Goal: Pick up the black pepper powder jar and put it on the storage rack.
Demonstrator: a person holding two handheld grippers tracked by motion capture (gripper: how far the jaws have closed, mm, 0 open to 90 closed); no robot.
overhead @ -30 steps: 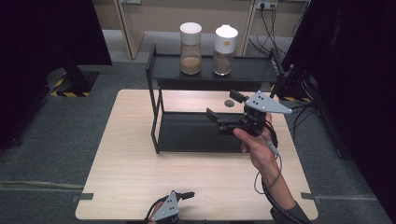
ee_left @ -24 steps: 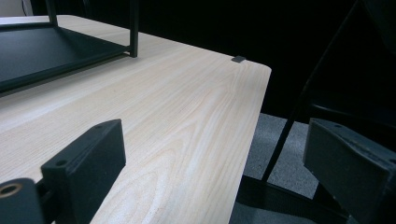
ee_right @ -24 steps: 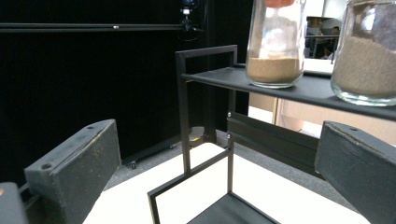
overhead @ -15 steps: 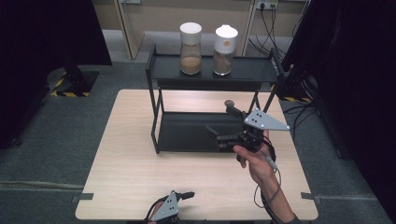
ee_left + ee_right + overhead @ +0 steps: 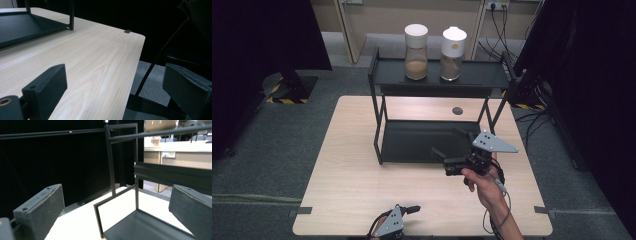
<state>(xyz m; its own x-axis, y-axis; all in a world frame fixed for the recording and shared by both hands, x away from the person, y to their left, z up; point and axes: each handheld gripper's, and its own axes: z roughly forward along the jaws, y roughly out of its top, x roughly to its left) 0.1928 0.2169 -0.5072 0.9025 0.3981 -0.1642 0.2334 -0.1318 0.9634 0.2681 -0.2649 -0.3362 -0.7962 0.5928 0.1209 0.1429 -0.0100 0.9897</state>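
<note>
Right gripper is held over the near right part of the black two-tier rack, jaws spread wide with nothing between them. Left gripper sits low at the wooden table's near edge, jaws apart too. Two white-lidded jars stand on the top shelf.

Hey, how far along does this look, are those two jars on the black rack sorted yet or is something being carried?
Possibly done: two white-lidded glass jars, one and the other, stand upright on the black metal rack's top shelf. In hand: nothing; the right gripper is open and empty over the rack's lower shelf, and the left gripper sits open at the wooden table's near edge. What is left cannot be told.
</note>
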